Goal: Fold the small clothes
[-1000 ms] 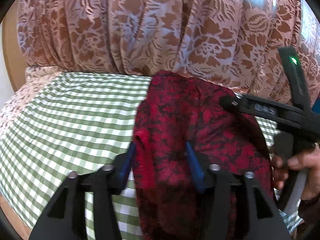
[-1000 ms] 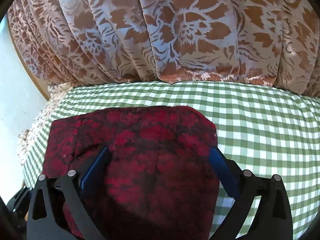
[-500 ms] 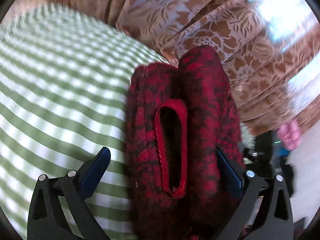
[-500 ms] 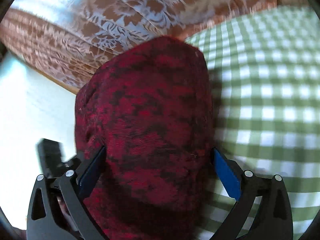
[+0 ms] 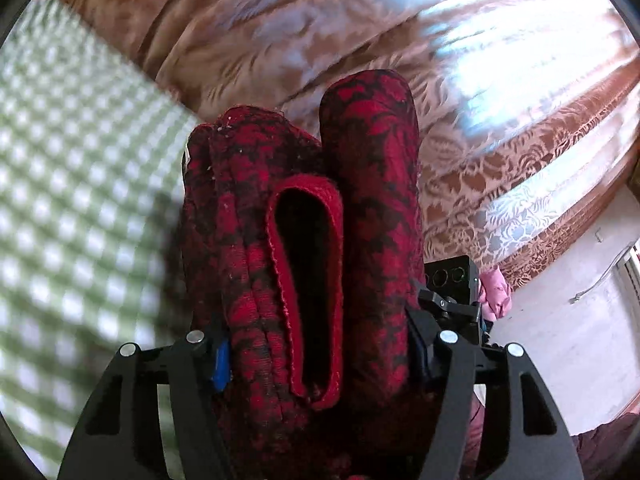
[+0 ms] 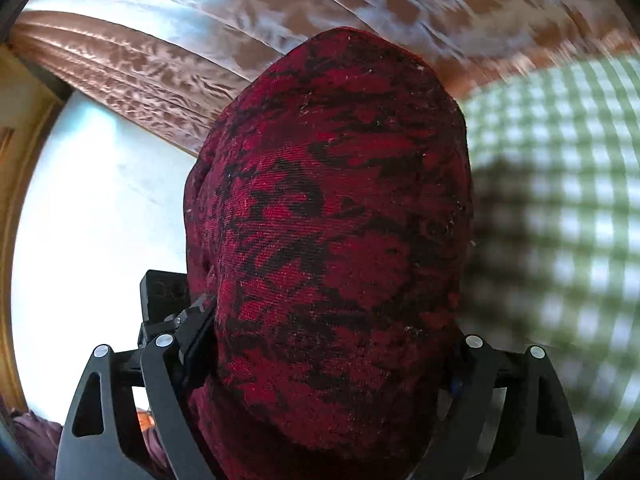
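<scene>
Both my left tongs (image 5: 318,354) and right tongs (image 6: 326,354) closing on the bunched red garment (image 5: 304,248), bulky layers may slip out and unfold over the checked cloth (image 5: 80,200).

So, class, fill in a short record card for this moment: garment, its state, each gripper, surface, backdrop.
garment: red and black patterned cloth
state: folded into a thick bundle, red-hemmed opening showing
left gripper: jaws closing, bundle between them
right gripper: jaws closing, same bundle between them
surface: green and white checked cloth
backdrop: brown floral curtain
</scene>
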`<act>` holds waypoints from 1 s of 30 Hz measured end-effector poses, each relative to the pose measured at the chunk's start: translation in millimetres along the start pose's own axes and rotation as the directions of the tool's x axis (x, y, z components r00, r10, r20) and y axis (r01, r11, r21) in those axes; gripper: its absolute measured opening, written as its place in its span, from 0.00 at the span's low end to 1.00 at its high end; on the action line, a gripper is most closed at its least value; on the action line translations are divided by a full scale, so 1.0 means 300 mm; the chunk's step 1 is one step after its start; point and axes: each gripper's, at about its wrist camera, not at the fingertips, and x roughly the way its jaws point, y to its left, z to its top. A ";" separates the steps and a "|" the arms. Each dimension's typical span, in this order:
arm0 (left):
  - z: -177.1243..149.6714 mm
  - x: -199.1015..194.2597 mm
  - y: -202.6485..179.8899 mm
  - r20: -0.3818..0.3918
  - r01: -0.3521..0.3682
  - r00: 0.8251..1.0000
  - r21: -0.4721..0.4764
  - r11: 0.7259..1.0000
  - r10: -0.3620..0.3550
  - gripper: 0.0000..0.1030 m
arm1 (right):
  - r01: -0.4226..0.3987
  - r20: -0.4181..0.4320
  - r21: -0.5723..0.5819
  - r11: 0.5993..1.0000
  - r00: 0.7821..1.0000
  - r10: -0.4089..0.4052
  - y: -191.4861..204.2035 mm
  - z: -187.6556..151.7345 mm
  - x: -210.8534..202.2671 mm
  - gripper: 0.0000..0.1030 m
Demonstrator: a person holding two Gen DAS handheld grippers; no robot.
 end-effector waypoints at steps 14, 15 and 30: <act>0.068 0.201 0.217 -0.072 -0.262 0.963 -0.058 0.963 0.258 0.73 | 0.139 -0.100 0.107 0.984 0.987 -0.129 -0.250 0.132 0.187 0.92; 0.064 0.192 0.202 -0.065 -0.282 0.958 -0.042 0.959 0.279 0.74 | 0.152 -0.096 0.103 0.983 0.985 -0.142 -0.241 0.130 0.185 0.95; -0.049 -0.011 -0.108 0.215 -0.729 0.680 0.091 0.679 0.701 0.88 | 0.581 0.184 -0.163 0.798 0.812 -0.554 0.131 -0.002 0.013 0.97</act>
